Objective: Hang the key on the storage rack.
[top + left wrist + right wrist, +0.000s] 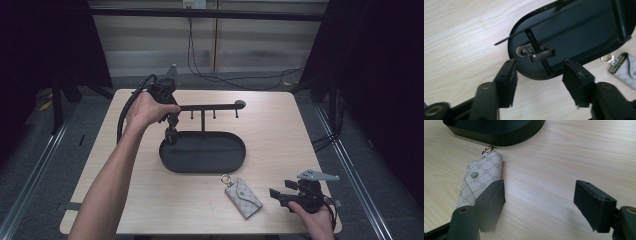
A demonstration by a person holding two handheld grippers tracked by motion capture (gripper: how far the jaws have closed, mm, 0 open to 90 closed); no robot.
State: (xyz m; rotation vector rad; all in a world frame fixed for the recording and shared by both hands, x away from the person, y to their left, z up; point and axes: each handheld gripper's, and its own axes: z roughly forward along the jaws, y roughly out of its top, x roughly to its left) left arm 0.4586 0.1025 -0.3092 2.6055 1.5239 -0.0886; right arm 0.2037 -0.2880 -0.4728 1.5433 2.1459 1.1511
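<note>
On the pale wooden desk [150, 200], seen from the high view, a black stand [202, 150] with an oval tray base sits near the middle, a post rising from it and a bar with short pegs running across at about twelve o'clock of the tray. At ten o'clock of the tray the left tongs [171, 131] point down over the tray's left end, held in the person's left hand [146, 109]. In the left gripper view the left tongs [539, 75] stand apart with nothing pressed between them; beyond them a small brown key holder [537, 53] hangs on a thin peg above the tray's floor, clear of both pads.

At five o'clock of the tray a patterned key pouch [243, 197] lies flat on the desk, its metal ring [227, 178] pointing toward the tray and lying just beside its rim. The right tongs [274, 196] rest low at three o'clock of the pouch, near it, held in the right hand [315, 220] at the desk's near edge. In the right gripper view the right tongs [539, 195] stand wide with bare desk between them; the pouch [480, 180] lies at ten o'clock, beside the left pad, whose tip overlaps the pouch's lower edge in the picture; whether it touches, I cannot tell. A green snap [474, 174] shows on the pouch flap.
</note>
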